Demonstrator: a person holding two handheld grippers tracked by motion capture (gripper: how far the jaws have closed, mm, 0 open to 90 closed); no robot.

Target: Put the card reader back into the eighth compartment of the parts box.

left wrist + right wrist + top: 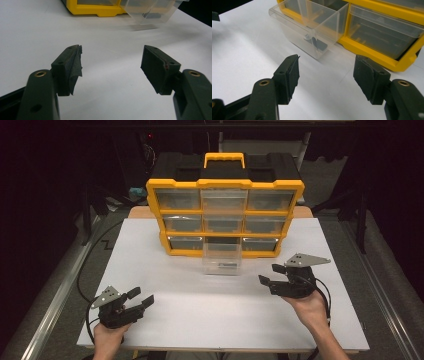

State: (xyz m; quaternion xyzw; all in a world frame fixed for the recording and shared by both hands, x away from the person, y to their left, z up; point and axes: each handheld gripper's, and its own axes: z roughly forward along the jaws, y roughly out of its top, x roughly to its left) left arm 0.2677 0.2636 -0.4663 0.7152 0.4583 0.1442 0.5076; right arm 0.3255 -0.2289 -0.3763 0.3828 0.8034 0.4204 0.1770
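Note:
A yellow and black organiser [225, 217] with clear drawers stands at the back of the white table [220, 315]. Its bottom middle drawer [221, 259] is pulled out toward me, with a small dark part inside [319, 44]. My right gripper [275, 275] is held just right of that drawer, open, nothing between its jaws; the drawer [308, 27] lies ahead of it and to the left in the right gripper view. My left gripper [140, 297] rests open at the near left of the table, with bare table between its jaws [111, 65] and the drawer [150, 11] far ahead.
The organiser's yellow carry handle [224, 159] sticks up at the back. Dark floor and metal rails [55, 290] flank the table. A black cable [100, 245] trails off the left side. White tabletop lies between the two grippers.

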